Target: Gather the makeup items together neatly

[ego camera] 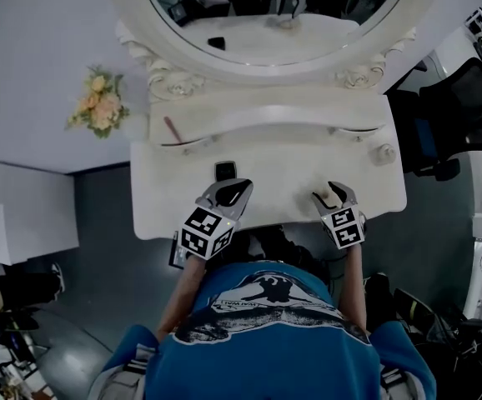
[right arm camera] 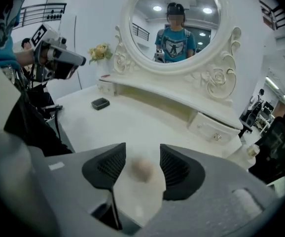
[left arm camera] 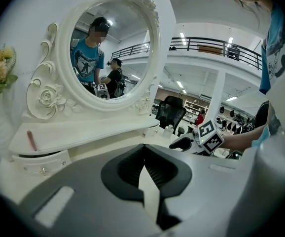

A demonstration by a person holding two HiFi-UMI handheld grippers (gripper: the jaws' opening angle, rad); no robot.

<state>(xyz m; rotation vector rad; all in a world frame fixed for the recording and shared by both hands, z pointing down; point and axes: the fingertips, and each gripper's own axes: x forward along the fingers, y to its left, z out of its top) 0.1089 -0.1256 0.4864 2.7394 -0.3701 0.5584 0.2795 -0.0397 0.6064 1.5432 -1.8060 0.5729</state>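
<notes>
a person at a white vanity table [ego camera: 166, 198] works two handheld grippers in what looks like the early gathering stage, with the makeup items lying well apart. the left gripper [ego camera: 234, 192] has its jaws pressed together on nothing, its tips just short of a black compact [ego camera: 225, 171] at its 12 o'clock. the right gripper [right arm camera: 142, 147] has its jaws parted around a small, blurred beige round thing [right arm camera: 142, 169], perhaps a puff. a gap shows on either side, so it seems not yet gripped. a pink stick [ego camera: 173, 129] lies on the raised shelf at 11 o'clock from the left gripper. a small pale bottle [ego camera: 384, 153] stands at 1 o'clock from the right gripper, near the table's end. the step in hand appears to be picking up the beige thing. the next move likely calls for closing squarely and gently on it, then carrying it toward the compact at about 10 o'clock.
</notes>
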